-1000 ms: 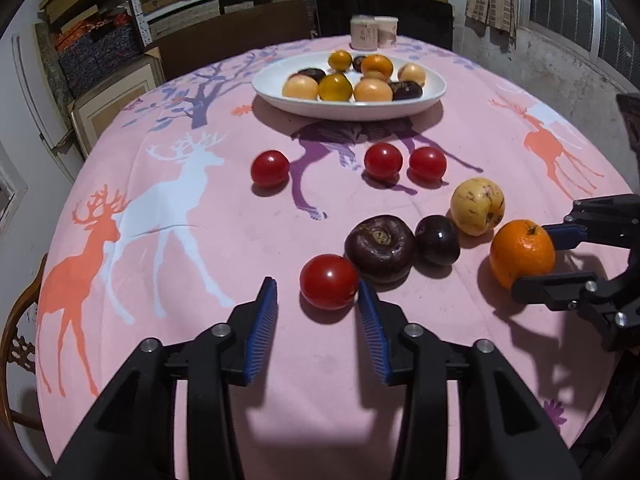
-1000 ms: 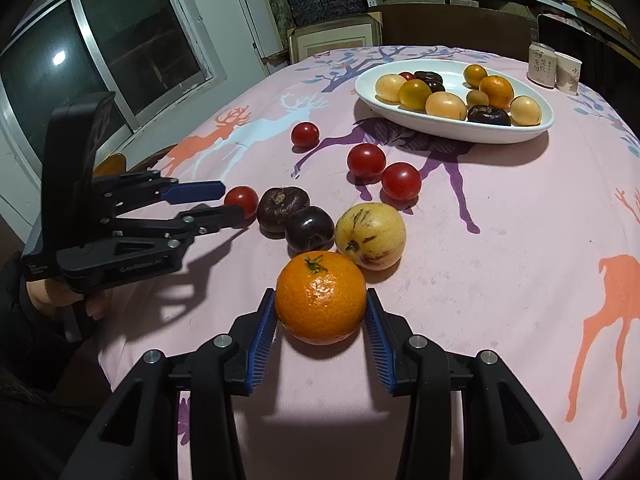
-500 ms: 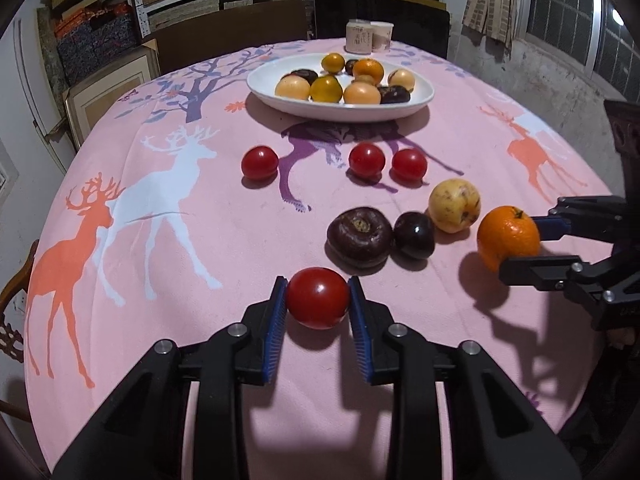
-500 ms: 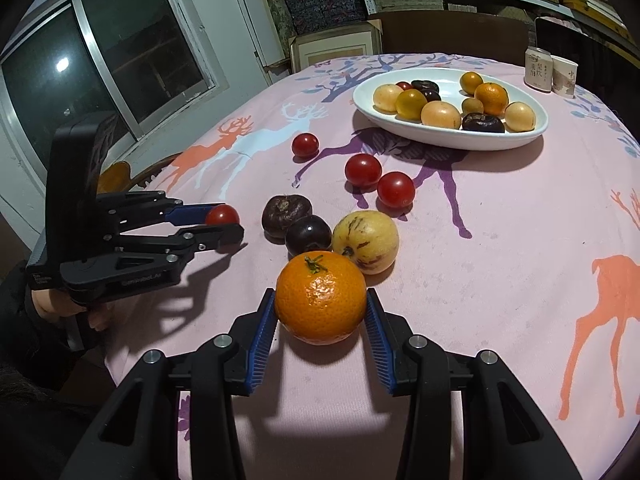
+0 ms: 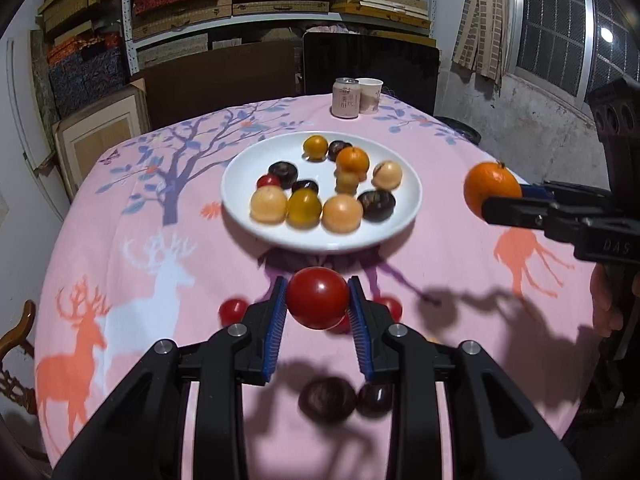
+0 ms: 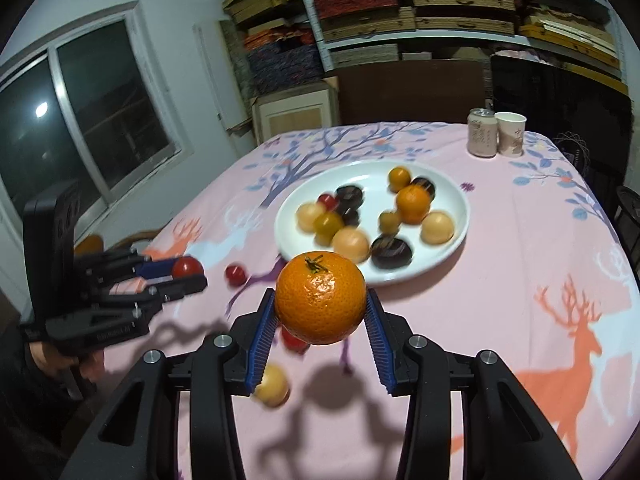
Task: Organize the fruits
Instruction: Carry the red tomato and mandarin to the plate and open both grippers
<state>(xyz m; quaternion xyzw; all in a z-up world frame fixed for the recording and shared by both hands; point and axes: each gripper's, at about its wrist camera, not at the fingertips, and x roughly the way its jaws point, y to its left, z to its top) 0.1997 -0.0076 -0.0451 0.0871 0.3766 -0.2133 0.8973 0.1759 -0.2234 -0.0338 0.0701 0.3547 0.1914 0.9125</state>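
Observation:
My left gripper (image 5: 318, 312) is shut on a red tomato (image 5: 317, 297) and holds it above the pink tablecloth, short of the white plate (image 5: 240, 172) that holds several fruits. My right gripper (image 6: 320, 322) is shut on an orange (image 6: 320, 297), also lifted, with the plate (image 6: 452, 188) ahead of it. The orange (image 5: 492, 189) shows at the right in the left wrist view. The left gripper with its tomato (image 6: 187, 267) shows at the left in the right wrist view.
Red tomatoes (image 5: 233, 310), two dark fruits (image 5: 327, 400) and a yellow fruit (image 6: 272, 386) lie on the cloth below the grippers. A can (image 5: 345, 97) and a paper cup (image 5: 369, 95) stand behind the plate. Shelves and boxes line the back wall.
Both grippers have lifted their fruits off the table and moved forward toward the plate. The left gripper closed on the tomato about half a second ago.

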